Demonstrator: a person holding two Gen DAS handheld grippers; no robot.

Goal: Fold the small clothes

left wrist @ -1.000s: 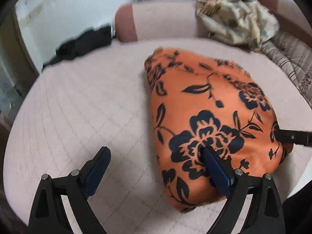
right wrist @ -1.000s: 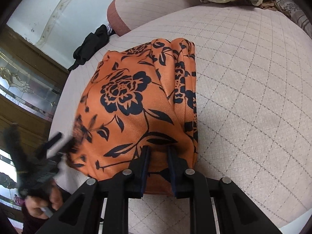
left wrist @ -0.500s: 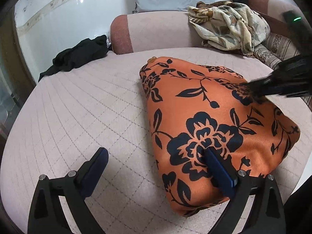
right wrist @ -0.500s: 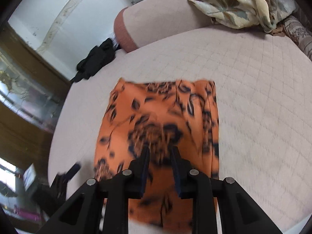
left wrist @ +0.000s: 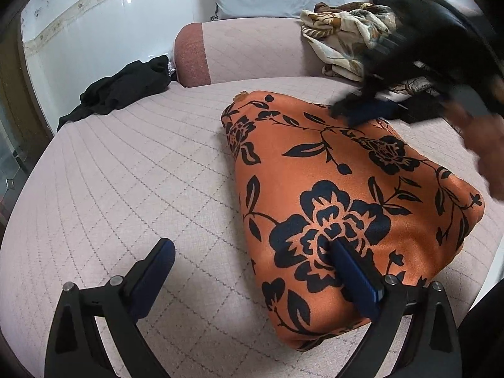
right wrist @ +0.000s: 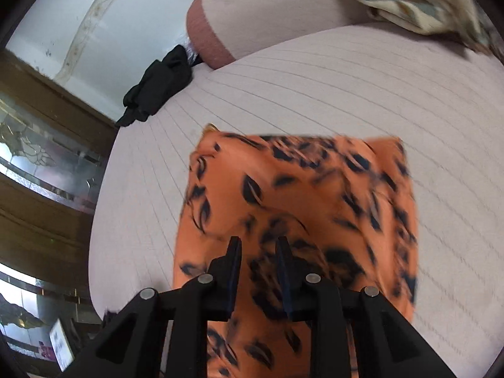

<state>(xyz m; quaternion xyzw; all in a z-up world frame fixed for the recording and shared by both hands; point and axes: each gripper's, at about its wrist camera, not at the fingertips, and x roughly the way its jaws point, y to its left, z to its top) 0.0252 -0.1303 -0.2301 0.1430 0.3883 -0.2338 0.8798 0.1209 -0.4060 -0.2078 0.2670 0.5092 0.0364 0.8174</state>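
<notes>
Both grippers sit at the orange floral garment, folded on the quilted cushion, its long axis running away from the left gripper. That gripper is spread wide, one finger on the near end. The right gripper hovers blurred over the far end, jaws narrowly parted with no cloth visibly pinched.

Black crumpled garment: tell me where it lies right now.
The black crumpled garment lies at the far left edge of the pink quilted bed, beside the bolster's reddish-brown end, well apart from the orange floral cloth.
</notes>
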